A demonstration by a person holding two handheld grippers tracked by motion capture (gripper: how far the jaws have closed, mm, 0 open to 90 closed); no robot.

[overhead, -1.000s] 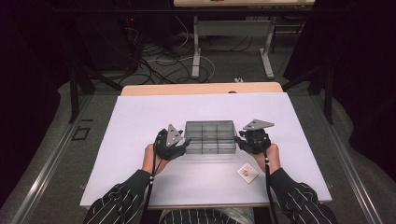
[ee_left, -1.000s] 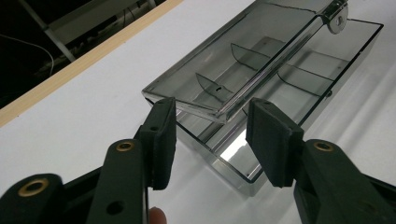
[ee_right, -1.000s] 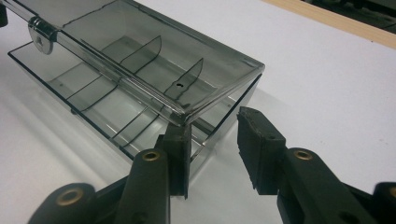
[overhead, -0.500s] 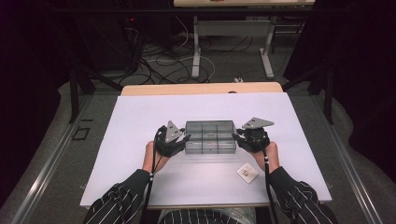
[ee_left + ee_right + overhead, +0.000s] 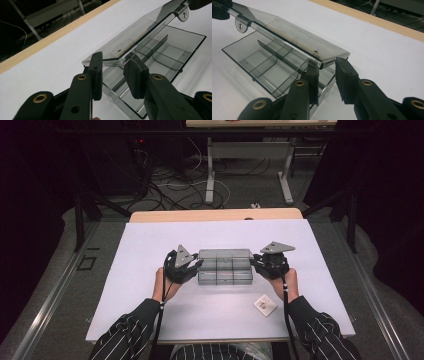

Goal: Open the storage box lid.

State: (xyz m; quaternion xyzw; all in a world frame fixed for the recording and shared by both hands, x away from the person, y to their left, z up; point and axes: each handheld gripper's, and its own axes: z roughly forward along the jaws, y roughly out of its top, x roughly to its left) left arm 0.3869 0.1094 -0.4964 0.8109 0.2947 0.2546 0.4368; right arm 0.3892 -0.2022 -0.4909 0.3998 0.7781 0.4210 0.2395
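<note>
Since the earlier frames, the lid (image 5: 224, 254) of the clear compartment box (image 5: 225, 276) has swung up from lying flat behind the tray to standing half raised, and both grippers' jaws have just been closing. I hold the left gripper (image 5: 196, 265) at the box's left end; in the left gripper view its jaws (image 5: 115, 72) stand a narrow gap apart with the lid's corner (image 5: 120, 58) between them. I cannot tell whether the pads press on it. At the right end, the right gripper (image 5: 256, 263) frames the lid's other corner (image 5: 332, 58) in the same way in the right gripper view (image 5: 326, 77), contact again unclear. Box position: near the middle of the white table (image 5: 150, 245), between my two hands. A small white card (image 5: 265, 304) lies near the right forearm, apart from the box.
</note>
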